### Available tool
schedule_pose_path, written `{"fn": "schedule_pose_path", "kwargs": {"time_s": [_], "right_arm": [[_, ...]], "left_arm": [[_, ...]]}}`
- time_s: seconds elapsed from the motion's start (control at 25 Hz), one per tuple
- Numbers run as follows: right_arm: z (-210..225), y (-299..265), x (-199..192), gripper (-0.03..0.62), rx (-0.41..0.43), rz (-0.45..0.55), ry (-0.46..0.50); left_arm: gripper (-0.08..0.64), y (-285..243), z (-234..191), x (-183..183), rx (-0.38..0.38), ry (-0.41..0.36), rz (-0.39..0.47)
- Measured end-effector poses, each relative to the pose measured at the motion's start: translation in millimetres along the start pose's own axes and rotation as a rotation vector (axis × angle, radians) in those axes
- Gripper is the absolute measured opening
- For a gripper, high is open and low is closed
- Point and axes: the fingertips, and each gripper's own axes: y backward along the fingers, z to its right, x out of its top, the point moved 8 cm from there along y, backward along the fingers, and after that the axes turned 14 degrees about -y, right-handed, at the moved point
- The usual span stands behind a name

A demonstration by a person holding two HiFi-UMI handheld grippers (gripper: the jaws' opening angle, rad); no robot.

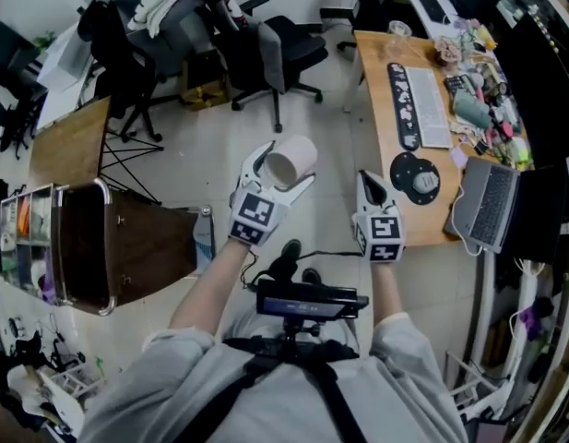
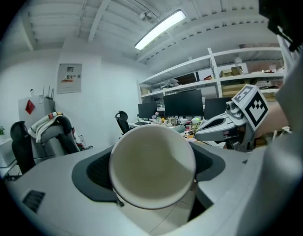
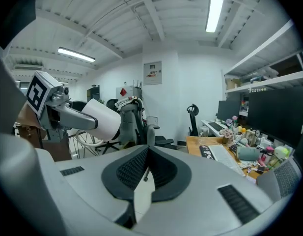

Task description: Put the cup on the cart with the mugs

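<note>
The head view looks steeply down from above the person's chest onto the left gripper (image 1: 286,167) and right gripper (image 1: 367,181), held side by side. Each gripper view sits just behind its own jaws and faces roughly level across the office. The left one has the cup (image 2: 152,166) close up between its jaws. Each catches the other gripper at its inner side. All three views share the cloth-draped chair (image 3: 129,107) ahead of the grippers.
</note>
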Motion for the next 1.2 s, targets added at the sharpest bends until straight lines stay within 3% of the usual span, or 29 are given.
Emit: {"fn": "schedule_pose_path", "kwargs": {"time_s": [0.68, 1.2], "right_arm": [[-139.8, 11.5, -27.5, 0.002, 0.538, -0.107, 0.150], [-304.9, 17.0, -66.9, 0.002, 0.933, -0.196, 0.295]], "left_arm": [[0.445, 197.0, 53.4, -58.9, 0.500, 0.193, -0.209], [0.445, 370.5, 83.9, -112.3, 0.901, 0.336, -0.366]]}}
